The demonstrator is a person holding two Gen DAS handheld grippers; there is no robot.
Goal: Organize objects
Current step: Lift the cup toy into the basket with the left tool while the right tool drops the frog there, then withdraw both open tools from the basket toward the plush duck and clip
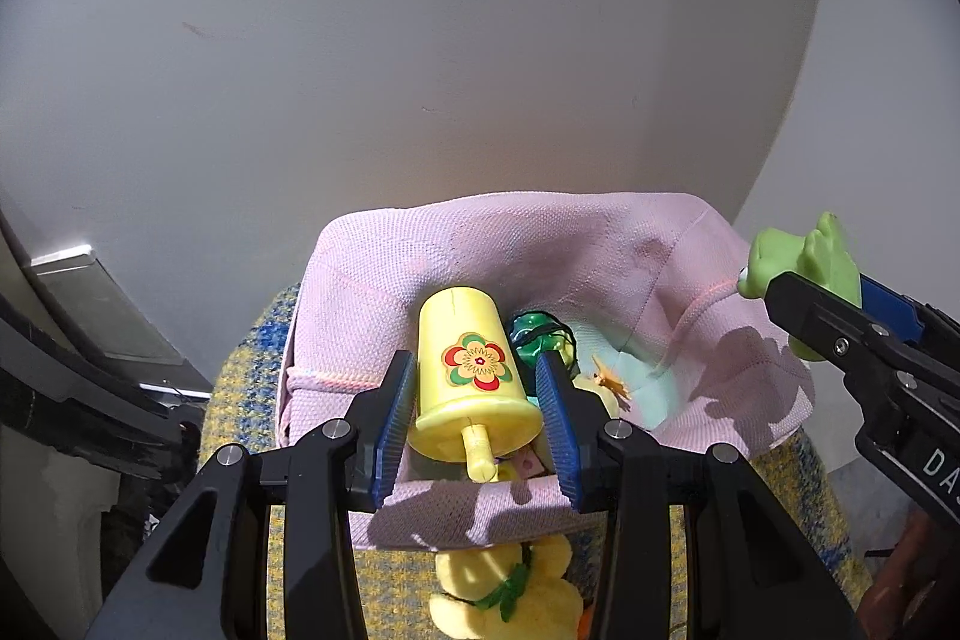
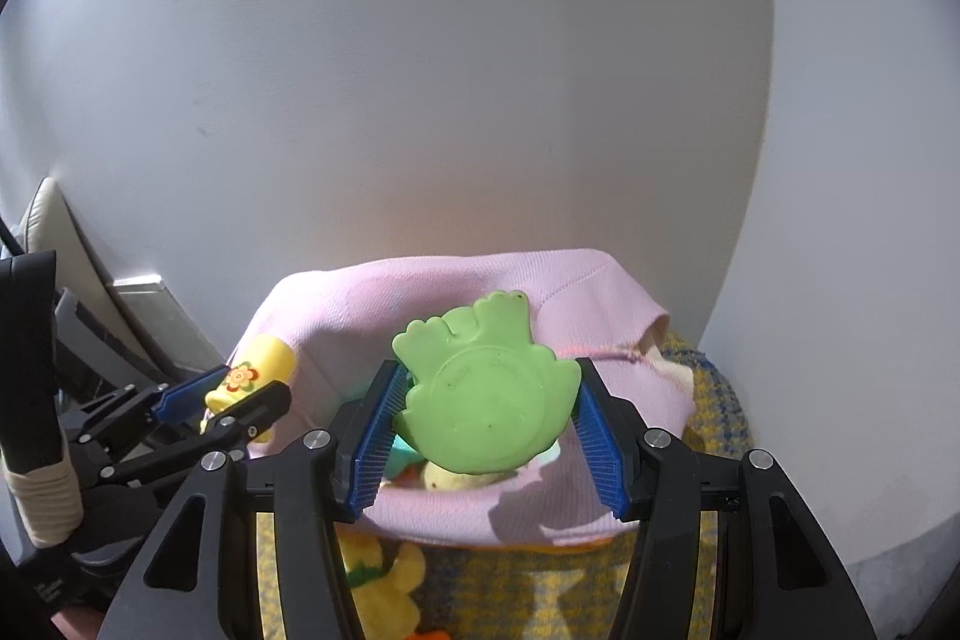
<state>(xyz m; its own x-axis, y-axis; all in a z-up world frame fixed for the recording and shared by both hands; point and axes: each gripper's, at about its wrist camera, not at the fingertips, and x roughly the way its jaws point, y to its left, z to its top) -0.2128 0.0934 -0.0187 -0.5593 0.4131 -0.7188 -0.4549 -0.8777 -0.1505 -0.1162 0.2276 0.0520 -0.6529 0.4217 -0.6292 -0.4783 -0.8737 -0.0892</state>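
Left gripper [image 1: 477,400] clamps a glossy yellow plastic cup [image 1: 474,388], right gripper [image 2: 486,415] a smooth green frog [image 2: 483,394], above a pink woven basket [image 1: 480,244].

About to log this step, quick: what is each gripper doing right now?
Left gripper: closed on the yellow flower-print toy.
Right gripper: closed on the green frog toy.
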